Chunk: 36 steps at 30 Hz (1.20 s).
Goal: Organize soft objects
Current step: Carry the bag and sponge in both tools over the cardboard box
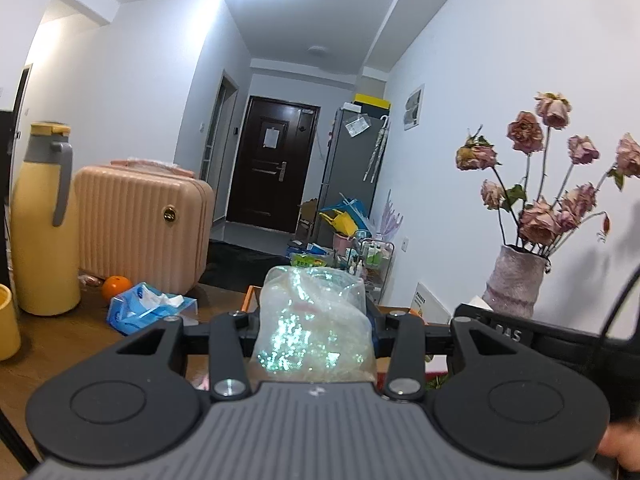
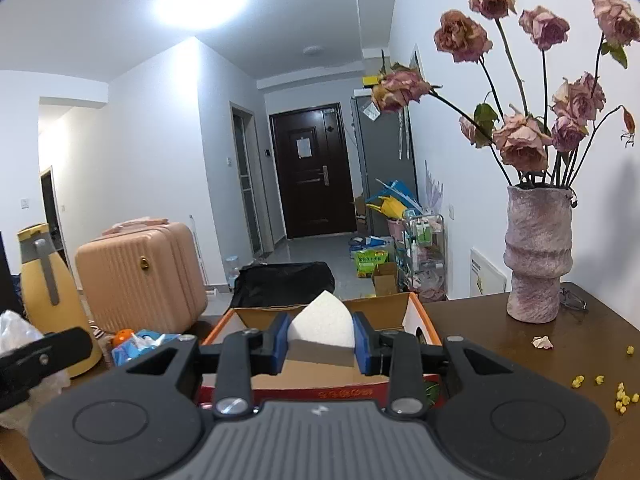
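My left gripper (image 1: 316, 322) is shut on a crumpled clear plastic bag (image 1: 316, 320), which bulges up between the jaws and hides the pads. My right gripper (image 2: 320, 340) is shut on a white sponge with a grey underside (image 2: 322, 328), squeezed between the blue pads (image 2: 280, 342) so its top bows into a peak. Just beyond and below the sponge stands an open cardboard box (image 2: 416, 316) with an orange rim and red front. The bag and left gripper show at the right wrist view's left edge (image 2: 24, 356). Both grippers are held above the brown wooden table (image 2: 500, 344).
A yellow thermos (image 1: 44, 220), a pink suitcase (image 1: 144, 224), an orange (image 1: 116, 286) and a blue tissue pack (image 1: 148, 308) stand at the left. A grey-pink vase of dried roses (image 2: 536, 256) stands at the right, with petals and yellow crumbs (image 2: 620, 396) on the table.
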### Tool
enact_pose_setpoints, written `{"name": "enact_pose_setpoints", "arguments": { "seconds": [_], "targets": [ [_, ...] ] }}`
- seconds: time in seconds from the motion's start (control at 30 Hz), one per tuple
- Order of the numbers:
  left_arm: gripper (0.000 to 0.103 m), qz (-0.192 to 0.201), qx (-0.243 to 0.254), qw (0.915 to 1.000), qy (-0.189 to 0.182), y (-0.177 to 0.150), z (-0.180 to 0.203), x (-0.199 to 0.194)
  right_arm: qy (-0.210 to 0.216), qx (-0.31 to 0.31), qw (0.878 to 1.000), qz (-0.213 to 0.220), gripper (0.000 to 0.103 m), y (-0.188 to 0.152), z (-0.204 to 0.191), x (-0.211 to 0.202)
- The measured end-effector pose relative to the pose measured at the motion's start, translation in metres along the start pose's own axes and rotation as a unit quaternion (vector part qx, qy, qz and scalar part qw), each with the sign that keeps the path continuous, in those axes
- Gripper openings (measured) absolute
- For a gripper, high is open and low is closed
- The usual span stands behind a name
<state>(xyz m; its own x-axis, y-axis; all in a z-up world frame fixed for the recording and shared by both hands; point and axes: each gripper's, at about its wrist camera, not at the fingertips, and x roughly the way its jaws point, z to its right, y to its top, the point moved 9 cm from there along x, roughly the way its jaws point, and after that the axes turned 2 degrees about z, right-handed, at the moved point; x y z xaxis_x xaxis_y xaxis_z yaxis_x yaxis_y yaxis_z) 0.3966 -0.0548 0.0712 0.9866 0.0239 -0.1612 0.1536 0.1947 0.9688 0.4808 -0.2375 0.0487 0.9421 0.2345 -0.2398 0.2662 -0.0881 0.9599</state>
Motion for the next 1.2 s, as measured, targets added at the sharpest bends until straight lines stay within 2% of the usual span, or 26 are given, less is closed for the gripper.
{"name": "enact_pose_setpoints", "arguments": {
  "seconds": [0.6, 1.2],
  "targets": [
    [0.042, -0.036, -0.032, 0.9979, 0.043, -0.006, -0.004, 0.097, -0.017, 0.007, 1.0, 0.001, 0.032, 0.014, 0.023, 0.055],
    [0.042, -0.051, -0.02, 0.9965, 0.062, -0.005, -0.017, 0.169, -0.034, 0.003, 0.999, -0.024, 0.032, 0.012, 0.038, 0.116]
  ]
}}
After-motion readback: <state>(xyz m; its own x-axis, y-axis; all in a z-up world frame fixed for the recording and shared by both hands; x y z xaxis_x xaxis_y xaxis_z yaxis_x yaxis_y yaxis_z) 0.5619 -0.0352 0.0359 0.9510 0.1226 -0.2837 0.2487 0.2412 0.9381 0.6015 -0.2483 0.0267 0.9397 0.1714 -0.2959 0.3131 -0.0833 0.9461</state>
